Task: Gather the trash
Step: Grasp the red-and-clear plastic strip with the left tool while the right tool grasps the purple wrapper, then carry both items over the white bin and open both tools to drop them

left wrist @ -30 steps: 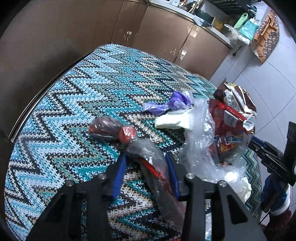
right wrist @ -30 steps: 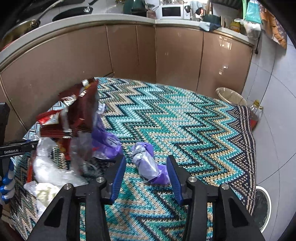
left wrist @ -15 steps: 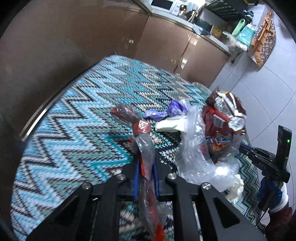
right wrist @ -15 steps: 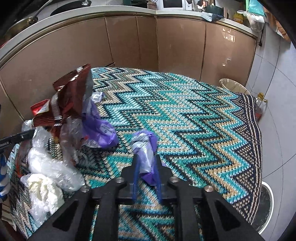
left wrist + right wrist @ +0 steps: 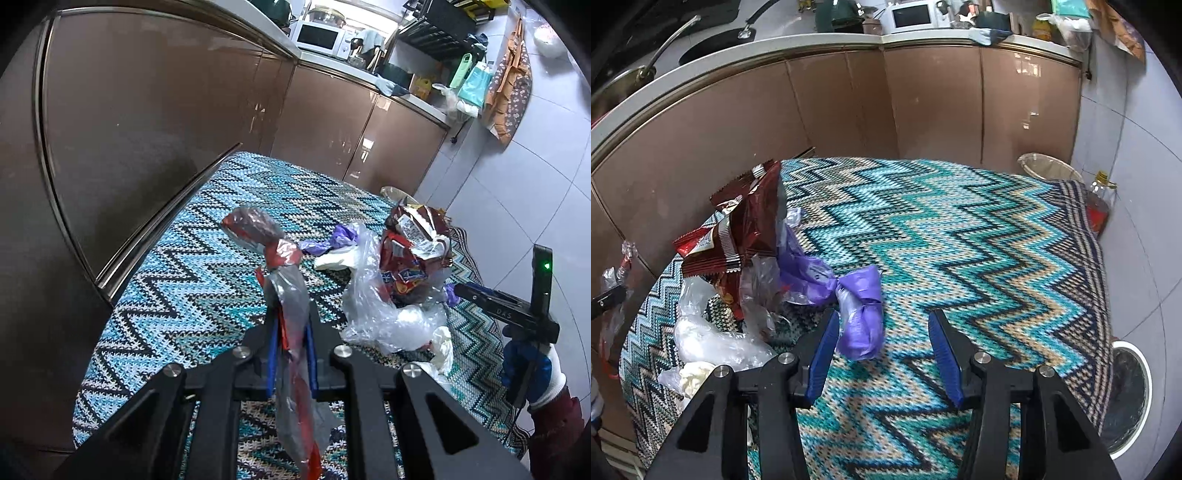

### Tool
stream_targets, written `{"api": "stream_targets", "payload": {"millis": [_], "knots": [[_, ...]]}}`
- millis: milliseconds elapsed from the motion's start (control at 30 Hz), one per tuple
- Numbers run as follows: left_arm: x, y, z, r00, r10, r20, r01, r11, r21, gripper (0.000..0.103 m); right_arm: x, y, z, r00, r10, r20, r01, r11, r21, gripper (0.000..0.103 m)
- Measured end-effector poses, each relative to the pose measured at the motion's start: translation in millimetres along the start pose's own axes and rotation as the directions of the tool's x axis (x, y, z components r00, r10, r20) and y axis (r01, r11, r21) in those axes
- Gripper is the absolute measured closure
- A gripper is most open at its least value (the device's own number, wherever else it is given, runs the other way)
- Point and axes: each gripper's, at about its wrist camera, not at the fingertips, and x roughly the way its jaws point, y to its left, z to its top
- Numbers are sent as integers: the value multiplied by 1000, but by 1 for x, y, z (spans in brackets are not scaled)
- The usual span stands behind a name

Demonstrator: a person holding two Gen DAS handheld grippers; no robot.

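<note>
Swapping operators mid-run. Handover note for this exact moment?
Left tool: shut on a red-and-clear wrapper, lifted off the cloth.
Right tool: open, jaws just opened; the purple bag lies between them, against the left pad, not gripped.
Pile: the snack bag, clear plastic and white wad sit together on the cloth.
Bins: one at the cloth's far edge, one on the floor at right.
Done: wrapper picked up.
Left: bin the wrapper, regrip the purple bag, clear the pile.

Trash pile on cloth at left, bin behind cloth
</note>
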Motion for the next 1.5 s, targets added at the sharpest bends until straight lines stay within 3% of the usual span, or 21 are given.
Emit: {"api": "stream_targets", "payload": {"millis": [133, 233, 267, 400, 633, 933, 1233, 1500], "knots": [[2, 3, -1, 1000, 2, -8, -3, 1000, -10, 91, 17, 7, 3, 999, 20, -39, -22, 999, -27, 59], [6, 0, -1, 1000, 3, -14, -3, 1000, -6, 91, 29, 9, 1, 997, 33, -67, -35, 999, -35, 68], [7, -1, -1, 1000, 2, -16, -2, 1000, -5, 91, 32, 9, 0, 997, 34, -75, -37, 999, -37, 75], [6, -4, -1, 1000, -1, -15, 1, 1000, 6, 91, 34, 7, -4, 996, 36, -77, -38, 999, -30, 80], [-8, -17, -1, 1000, -18, 12, 18, 999, 40, 91, -2, 11, -11, 999, 48, 7, -48, 999, -10, 80], [-35, -70, 8, 995, -84, 45, 76, 984, 163, 91, -75, 17, -22, 988, 77, 132, -78, 997, 4, 80], [-34, -157, 14, 982, -189, 7, 178, 933, 312, 91, -148, -20, -46, 971, 22, 239, -40, 997, 72, 80], [-1, -275, 7, 952, -285, -110, 302, 828, 472, 91, -199, -83, -77, 953, -108, 283, 50, 978, 204, 80]]}}
